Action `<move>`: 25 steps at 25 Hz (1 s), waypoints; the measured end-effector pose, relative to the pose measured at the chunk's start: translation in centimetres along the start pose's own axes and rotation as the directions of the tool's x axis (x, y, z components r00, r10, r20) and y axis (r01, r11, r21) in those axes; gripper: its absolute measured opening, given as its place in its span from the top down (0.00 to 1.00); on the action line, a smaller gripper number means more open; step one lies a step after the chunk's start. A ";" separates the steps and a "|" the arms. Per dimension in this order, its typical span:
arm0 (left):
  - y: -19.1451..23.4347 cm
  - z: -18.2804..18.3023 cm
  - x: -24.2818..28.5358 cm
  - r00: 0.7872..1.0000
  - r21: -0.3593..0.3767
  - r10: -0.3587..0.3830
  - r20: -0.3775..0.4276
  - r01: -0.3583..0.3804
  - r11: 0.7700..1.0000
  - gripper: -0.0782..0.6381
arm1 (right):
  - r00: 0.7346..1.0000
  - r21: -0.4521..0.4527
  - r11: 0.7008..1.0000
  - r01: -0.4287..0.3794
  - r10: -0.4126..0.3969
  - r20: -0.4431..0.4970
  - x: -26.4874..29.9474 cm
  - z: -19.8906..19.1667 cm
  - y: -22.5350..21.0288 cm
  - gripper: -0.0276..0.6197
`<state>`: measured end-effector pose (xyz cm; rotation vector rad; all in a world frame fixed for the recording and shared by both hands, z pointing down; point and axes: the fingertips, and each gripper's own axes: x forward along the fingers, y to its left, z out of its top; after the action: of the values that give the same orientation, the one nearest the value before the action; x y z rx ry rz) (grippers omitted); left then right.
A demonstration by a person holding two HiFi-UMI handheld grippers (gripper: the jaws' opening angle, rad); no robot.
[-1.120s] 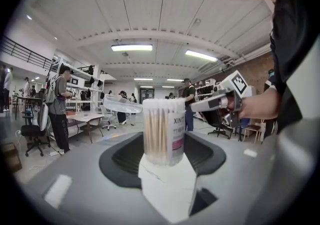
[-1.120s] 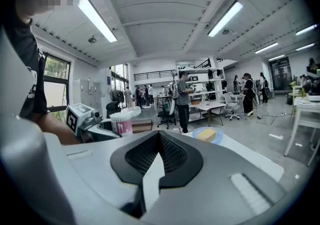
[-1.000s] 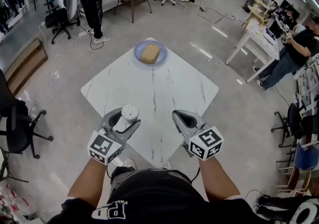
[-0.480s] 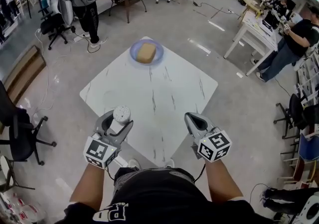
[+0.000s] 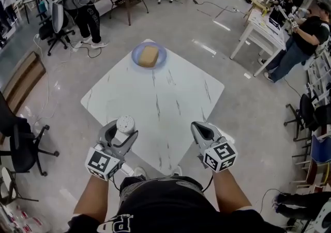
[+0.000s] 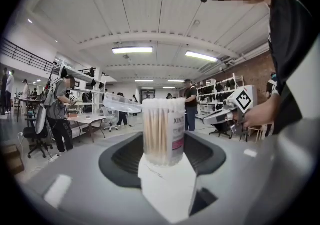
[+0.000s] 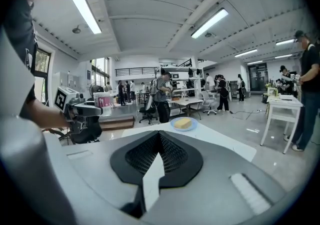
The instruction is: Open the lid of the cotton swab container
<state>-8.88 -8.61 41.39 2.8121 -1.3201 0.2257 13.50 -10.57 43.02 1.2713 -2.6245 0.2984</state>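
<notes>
The left gripper [image 6: 164, 155] is clamping the swab container [image 6: 162, 126] low on its body and holding it upright over the near-left edge of the tabletop [image 5: 170, 92]; whether it is resting on the surface I cannot tell. The clear lid [image 6: 119, 104] is tilting off to one side of the rim, seemingly hinged there. The swab tips are showing bare at the top, so the opening step is looking done or nearly so. The right gripper [image 5: 199, 127] is sitting with its jaws together and empty, level with the container and well apart from it on the right. The next move, as I judge it, is checking that the lid is lying fully back. If it is not, the right gripper's closed tip should be nudging it over while the left is steadying the container.
</notes>
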 end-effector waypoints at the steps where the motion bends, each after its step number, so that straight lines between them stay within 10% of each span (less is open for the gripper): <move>1: -0.1 0.0 -0.1 1.000 -0.001 0.000 -0.002 0.000 1.000 0.47 | 1.000 0.004 1.000 0.000 0.000 0.002 0.0 0.0 -0.1 0.96; 25: -0.4 -0.8 -0.1 1.000 0.002 -0.002 -0.017 0.002 1.000 0.47 | 1.000 0.015 1.000 -0.017 0.017 0.004 0.4 0.2 -0.1 0.96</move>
<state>-8.80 -8.20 42.21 2.8067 -1.3144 0.2506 13.28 -10.94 42.97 1.2556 -2.6430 0.3190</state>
